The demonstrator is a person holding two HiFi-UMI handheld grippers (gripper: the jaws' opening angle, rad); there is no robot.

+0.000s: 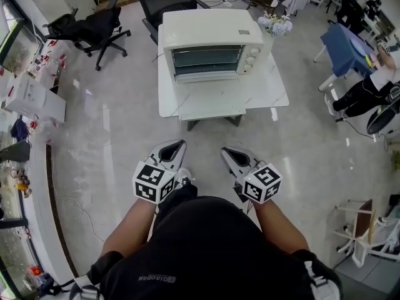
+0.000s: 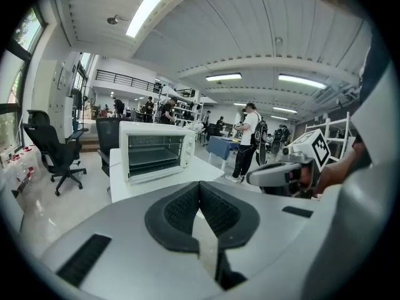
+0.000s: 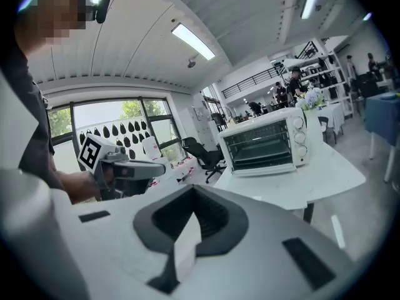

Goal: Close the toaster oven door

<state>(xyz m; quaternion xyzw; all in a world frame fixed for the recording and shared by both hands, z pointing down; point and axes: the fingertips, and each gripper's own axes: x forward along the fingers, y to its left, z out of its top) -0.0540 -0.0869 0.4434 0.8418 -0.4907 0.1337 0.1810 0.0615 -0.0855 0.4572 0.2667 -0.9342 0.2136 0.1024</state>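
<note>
Nearest, the left claw (image 1: 175, 149) and right claw (image 1: 231, 155) sit pinched together and empty, well short of the toaster oven (image 1: 209, 27) on the far desk (image 1: 219, 99), whose stiff, hinged glass door (image 1: 206, 60) likely swings lightly if pushed at its top edge.

The toaster oven (image 1: 212, 44), upper centre of the head view, is cream-white, with a dark glass door in a silvery frame and pale knobs. The table (image 1: 187, 99) under it is white with faint grey veining. The floor (image 1: 106, 130) is glossy pale grey. The office chairs (image 1: 100, 24) at upper left are black, and a cloth (image 1: 340, 45) at upper right is blue. At lower centre, the left gripper (image 1: 175, 144) and right gripper (image 1: 229, 152) are light grey with black pads. Each bears a white cube printed with black square markers. The person's shirt (image 1: 206, 249) is black.
</note>
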